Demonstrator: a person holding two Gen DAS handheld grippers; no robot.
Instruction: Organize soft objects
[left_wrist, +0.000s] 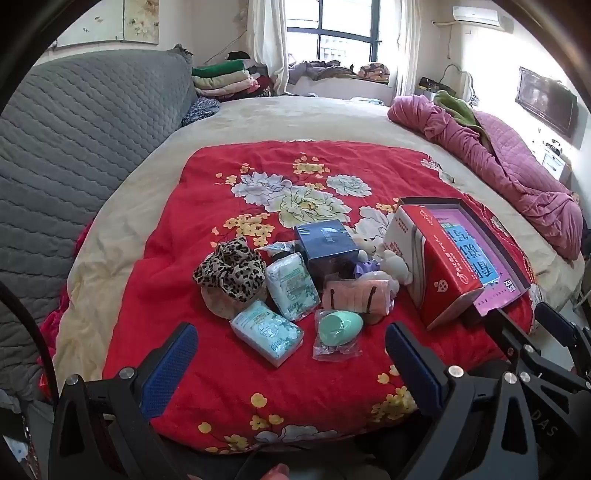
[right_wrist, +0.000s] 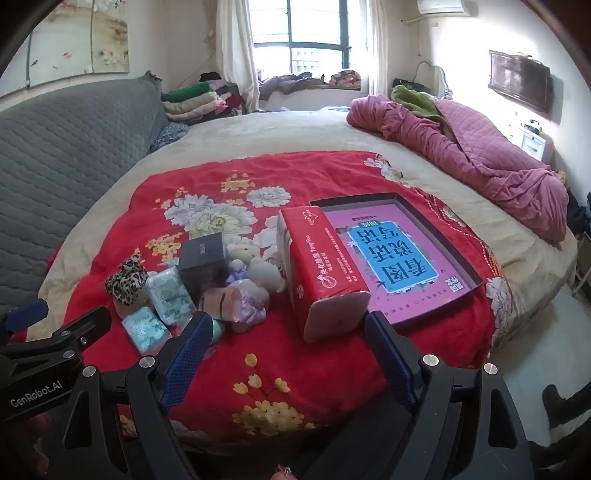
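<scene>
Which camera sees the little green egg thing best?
The left wrist view: the green egg lies whole in its clear wrapper. In the right wrist view only a green sliver peeks out behind a blue finger.

Daylit bedroom, sharp in the middle, bent and dark at the rims.

Daylight enters through the window (left_wrist: 332, 35) past the far edge of the bed (left_wrist: 295, 114), and the right-hand wall (left_wrist: 487, 62) beside it is washed out to near white in both views. The red floral quilt (left_wrist: 258, 369) is evenly lit, with only soft, short shadows under the things on it. Fisheye distortion bows the bed's edges and the grey quilted headboard (right_wrist: 66, 155) into curves, and black vignetting fills the corners. Detail is crisp at the centre and softer, slightly smeared, toward the edges.
</scene>
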